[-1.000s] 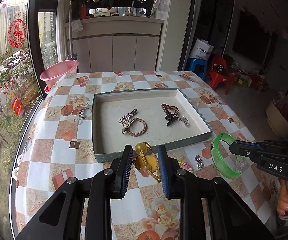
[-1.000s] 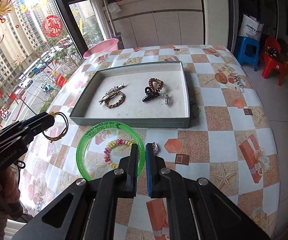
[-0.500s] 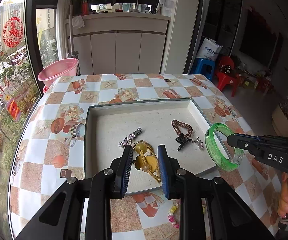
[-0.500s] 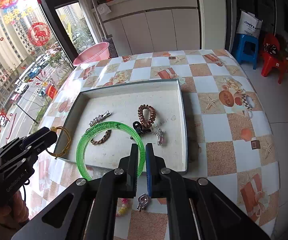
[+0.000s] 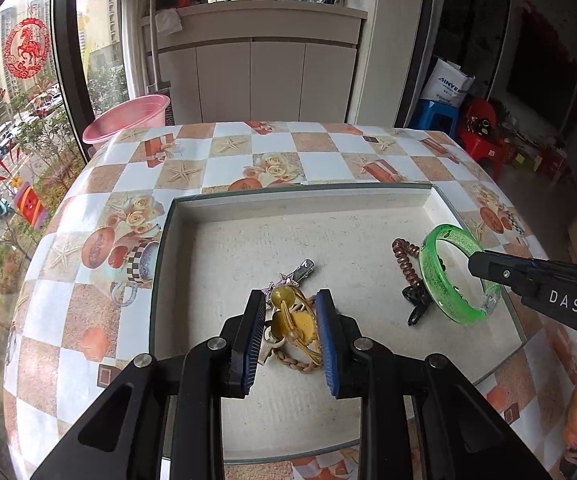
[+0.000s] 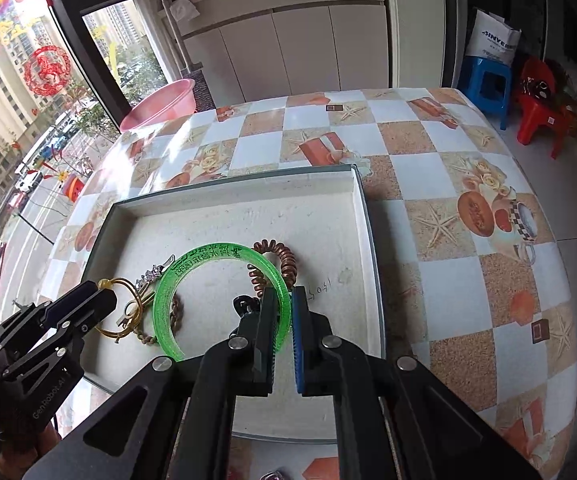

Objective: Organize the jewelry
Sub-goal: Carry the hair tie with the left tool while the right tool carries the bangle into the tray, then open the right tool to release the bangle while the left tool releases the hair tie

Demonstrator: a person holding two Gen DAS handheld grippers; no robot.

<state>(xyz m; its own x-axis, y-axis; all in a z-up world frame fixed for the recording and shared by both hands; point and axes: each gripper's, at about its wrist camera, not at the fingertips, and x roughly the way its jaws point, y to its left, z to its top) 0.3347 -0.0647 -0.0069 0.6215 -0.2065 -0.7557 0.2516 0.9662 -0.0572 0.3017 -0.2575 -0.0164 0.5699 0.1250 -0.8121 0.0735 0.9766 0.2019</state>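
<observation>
Left gripper jaws hold yellow elastic hair tie over grey tray. Right gripper jaws pinch translucent green bangle, ring apparently tilted, above coiled brown tie.

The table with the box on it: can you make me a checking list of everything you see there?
Surface: table with checked starfish-and-roses cloth.
Job's things: shallow box holding silver hair clip, braided bracelet, brown coil hair tie, black claw clip.
Clutter: nothing seen.
Grippers: left hand-held gripper holds yellow hair tie; right hand-held gripper pinches green bangle; both over the box.
Cables: nothing seen.
Surroundings: pink basin, white cabinets, window, blue stool, red stool.
</observation>
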